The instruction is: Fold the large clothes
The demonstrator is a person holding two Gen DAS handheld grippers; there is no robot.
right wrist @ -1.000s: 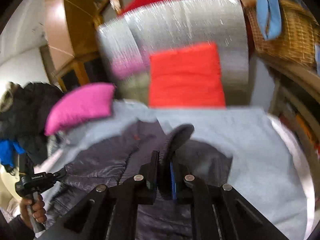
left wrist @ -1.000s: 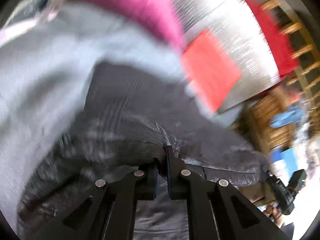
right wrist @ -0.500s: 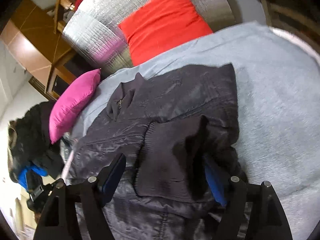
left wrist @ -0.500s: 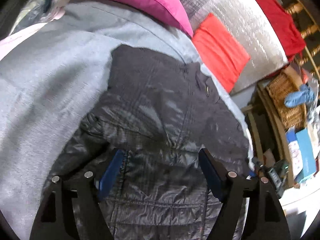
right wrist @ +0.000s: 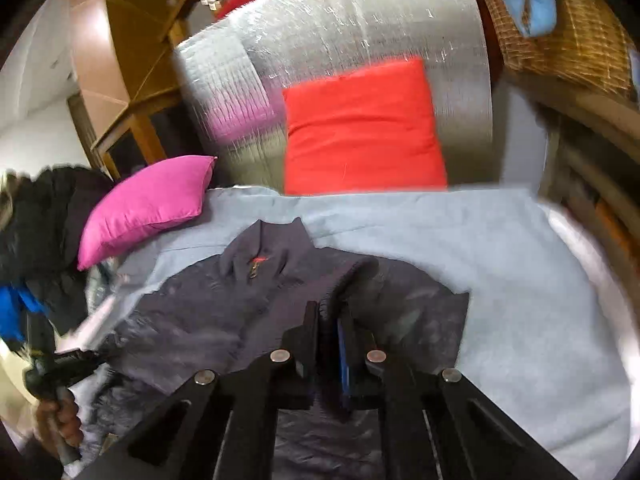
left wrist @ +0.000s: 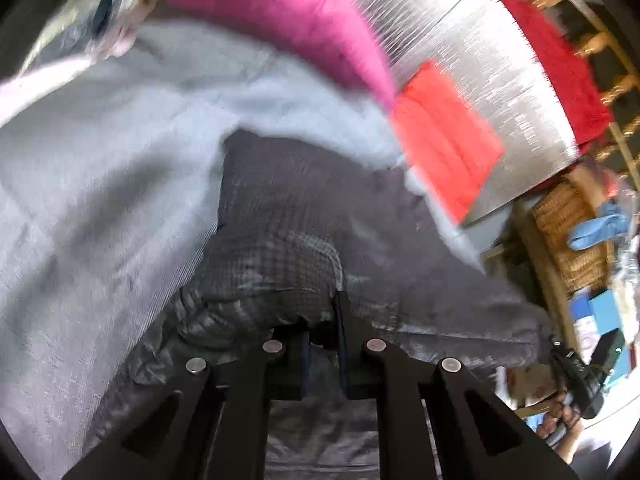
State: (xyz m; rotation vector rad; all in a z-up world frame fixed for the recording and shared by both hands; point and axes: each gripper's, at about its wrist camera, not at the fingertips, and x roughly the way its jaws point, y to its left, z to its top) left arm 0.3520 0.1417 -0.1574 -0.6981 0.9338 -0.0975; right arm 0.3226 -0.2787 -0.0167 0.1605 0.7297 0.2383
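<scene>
A dark quilted jacket [right wrist: 224, 316] lies spread on a light grey blanket [right wrist: 520, 280], collar toward the cushions. My right gripper [right wrist: 332, 312] is shut on the jacket's ribbed sleeve cuff [right wrist: 352, 276], which stands up between the pads. In the left wrist view the jacket [left wrist: 304, 200] fills the middle, and my left gripper [left wrist: 326, 320] is shut on a raised fold at its edge. The blurred left gripper [right wrist: 68, 362] shows at the right wrist view's lower left, in a hand. The right gripper [left wrist: 576, 368] shows at the left wrist view's lower right.
A pink cushion [right wrist: 148, 204] and a red cushion [right wrist: 360, 132] lean on a silver foil mat [right wrist: 360, 24] at the back. A wicker basket [right wrist: 560, 28] stands at the right. Dark clothes [right wrist: 44, 208] are piled at the left. Grey blanket [left wrist: 80, 208] lies left of the jacket.
A second ago both grippers pinched jacket fabric. Half a second ago both stood wide open over the flat jacket. Now both are shut on fabric again, and the views are blurred.
</scene>
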